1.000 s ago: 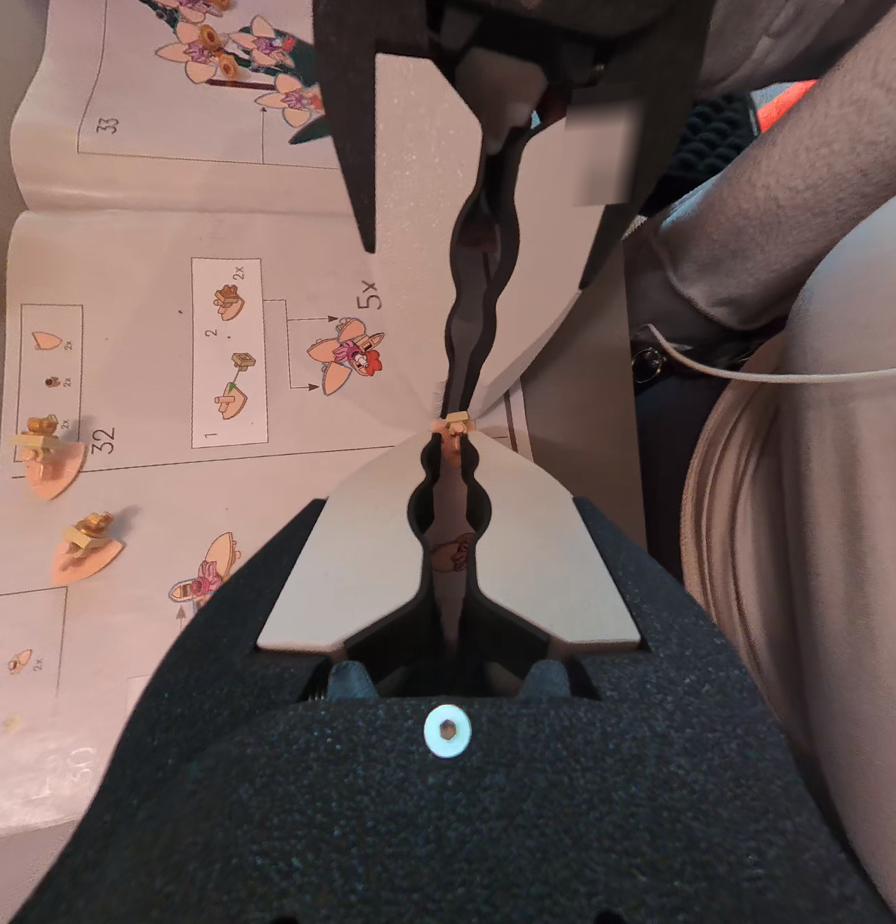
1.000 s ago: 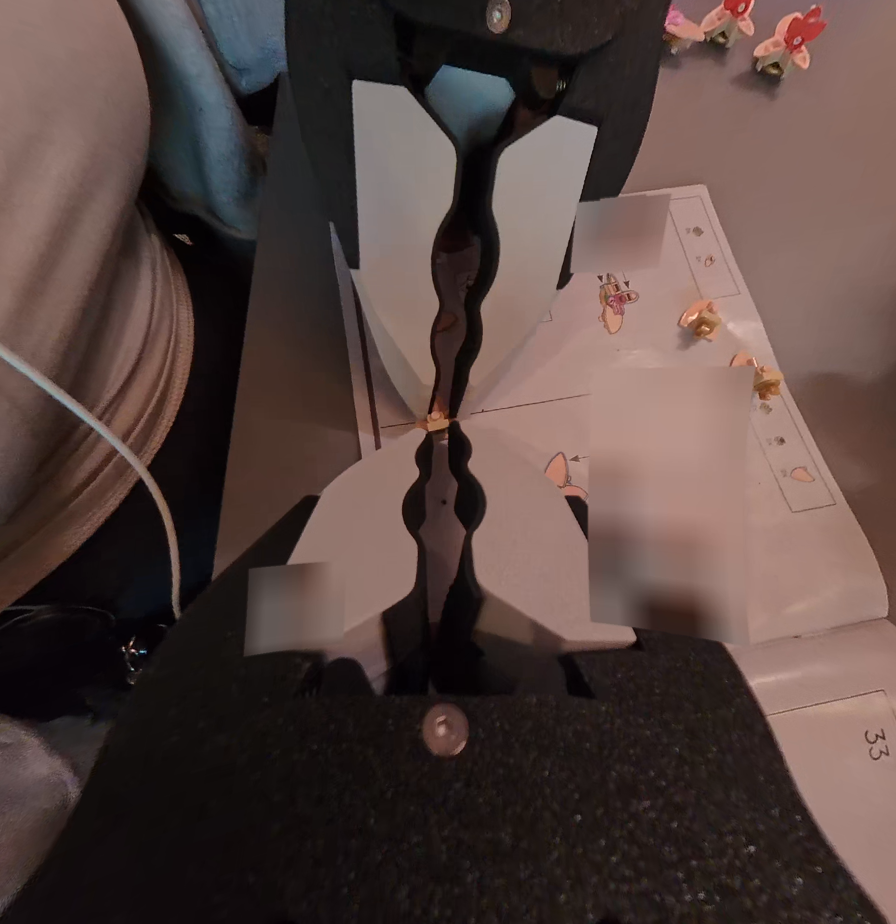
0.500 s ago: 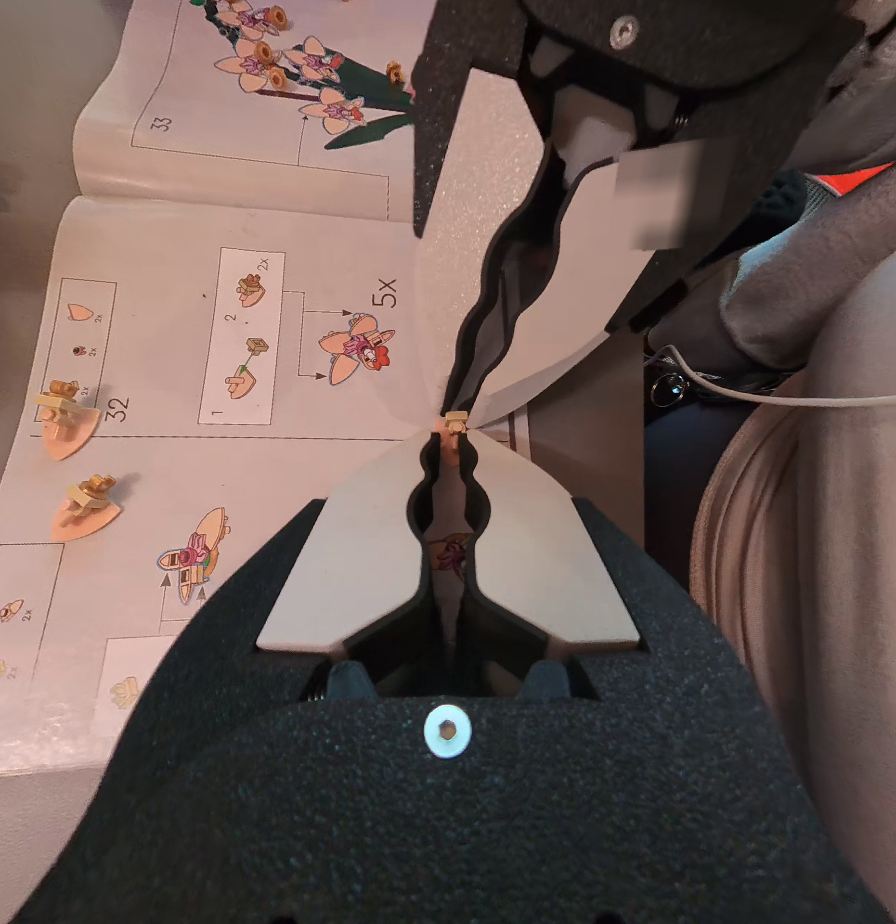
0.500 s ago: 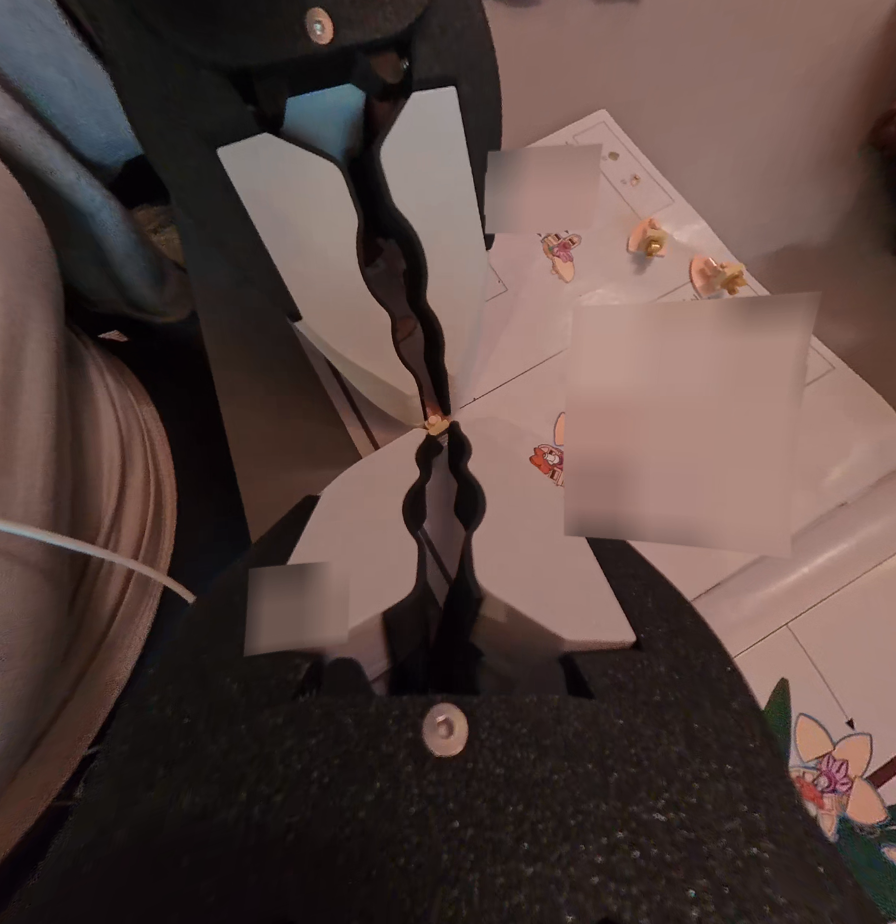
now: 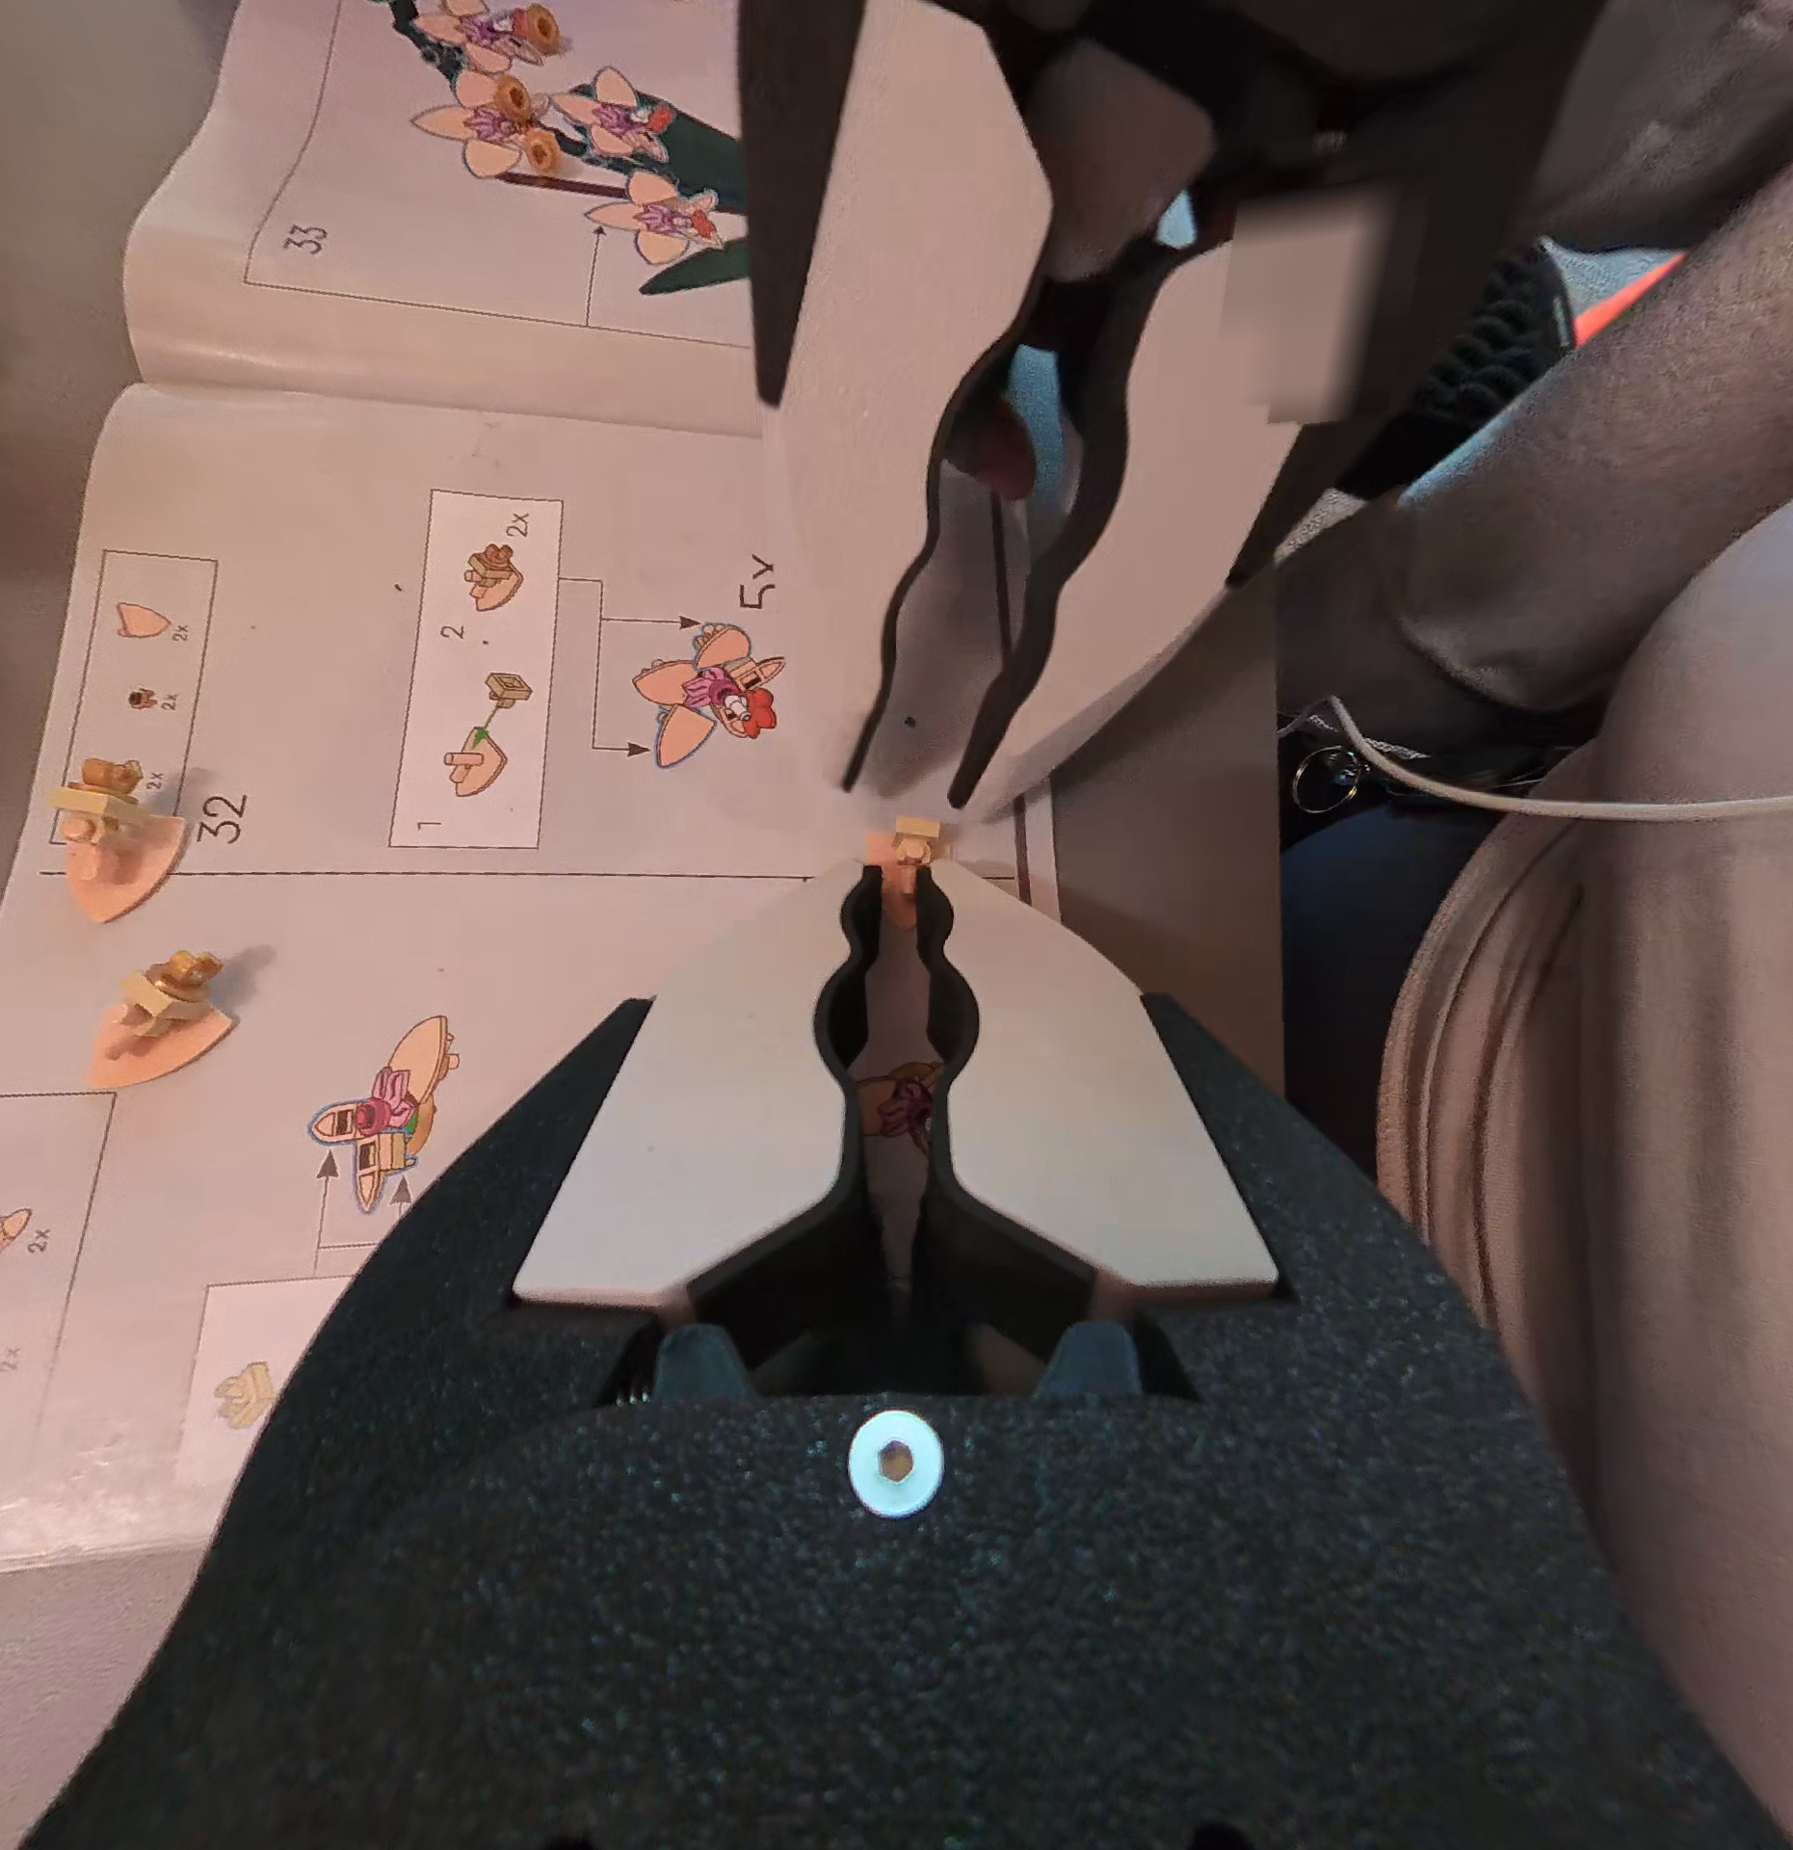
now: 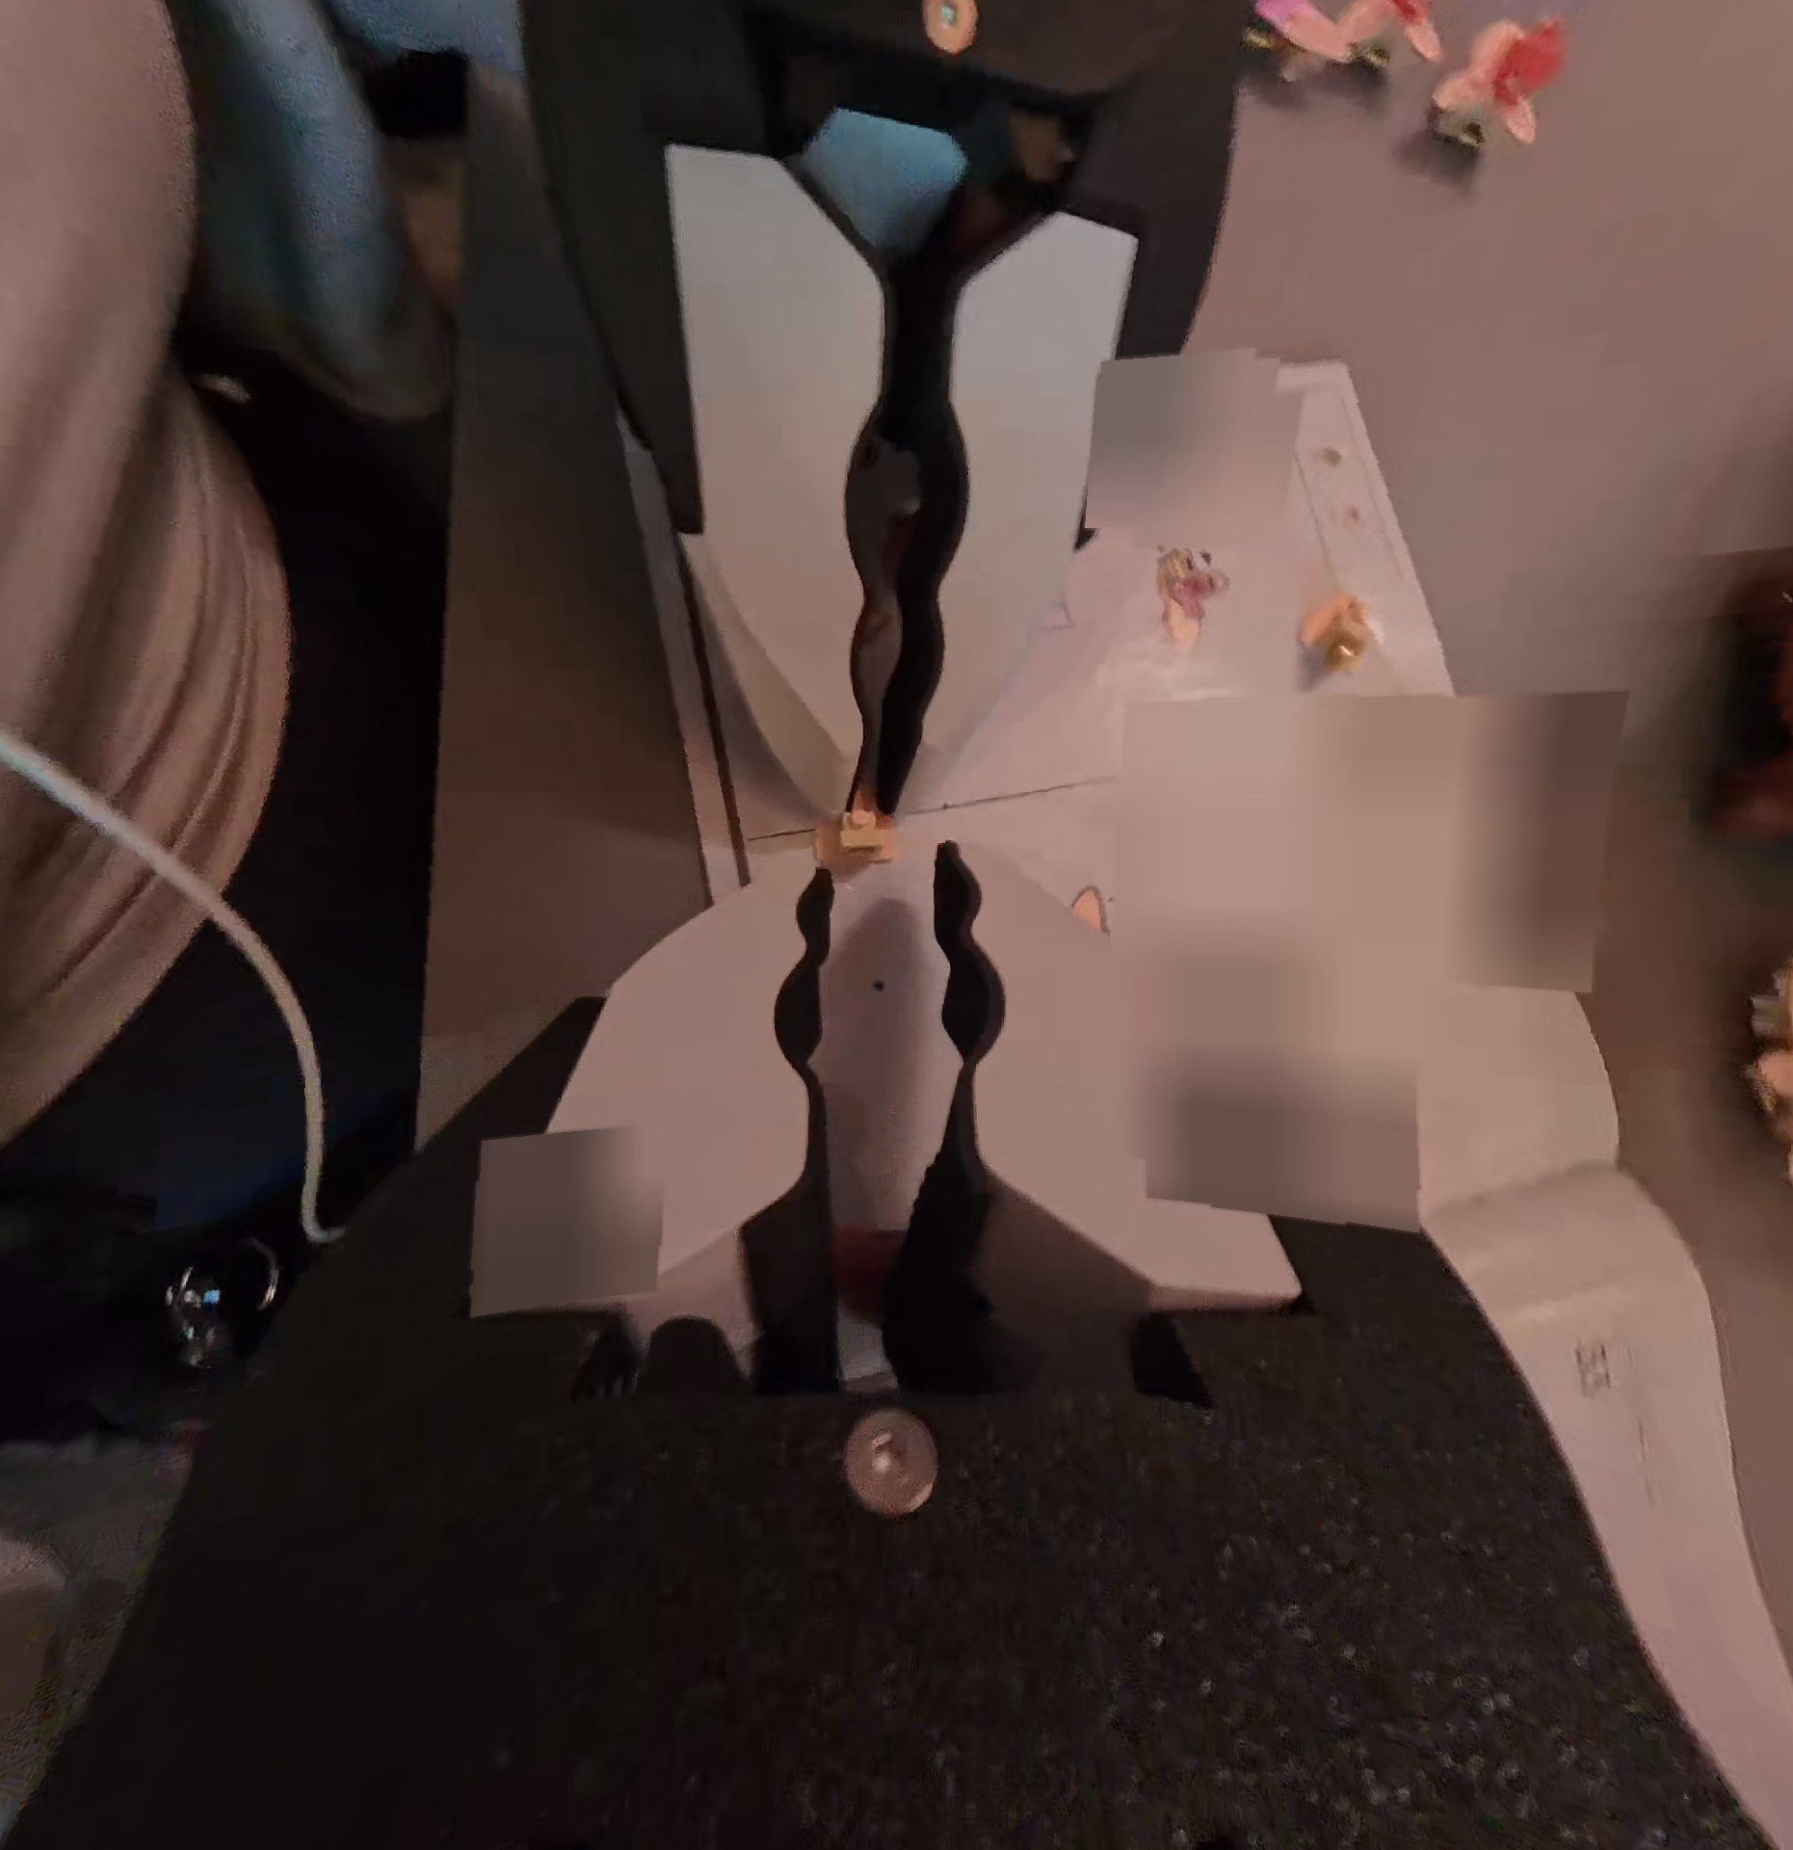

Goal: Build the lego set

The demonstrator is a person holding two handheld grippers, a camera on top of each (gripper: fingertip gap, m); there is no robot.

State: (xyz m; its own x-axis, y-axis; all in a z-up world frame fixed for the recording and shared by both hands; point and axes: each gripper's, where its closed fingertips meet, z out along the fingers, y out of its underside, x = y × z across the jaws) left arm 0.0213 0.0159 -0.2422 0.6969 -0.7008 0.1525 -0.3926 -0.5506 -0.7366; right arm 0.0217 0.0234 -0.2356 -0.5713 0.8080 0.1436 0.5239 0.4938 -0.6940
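Setting: pale counter (image 5: 31,250) with an open instruction booklet (image 5: 371,701) spread flat; the person's clothed legs along the right of the left wrist view.

Item 1, left gripper (image 5: 900,873): jaws closed on a small petal piece (image 5: 910,851), peach with a tan clip on top, held at the very tips above the booklet's near-right corner.

Item 2, right gripper (image 6: 877,863): jaws parted, empty, tips just beside the clip and apart from it.

Item 3: two finished petal pieces (image 5: 121,851) lying on the booklet's left edge, well apart from the grippers.

Item 4: assembled flowers (image 6: 1493,70) on the far counter.

Handling, as judged: the petal piece looks very light, rigid and smooth, likely to twist or pop out of a tip grip; best held on the flat faces of the petal, leaving the clip free.

Views compared: the left wrist view shows the booklet diagrams and both spare pieces; the right wrist view alone shows the far flowers and more flowers (image 6: 1788,1061) at the right edge, with only one spare piece clear.
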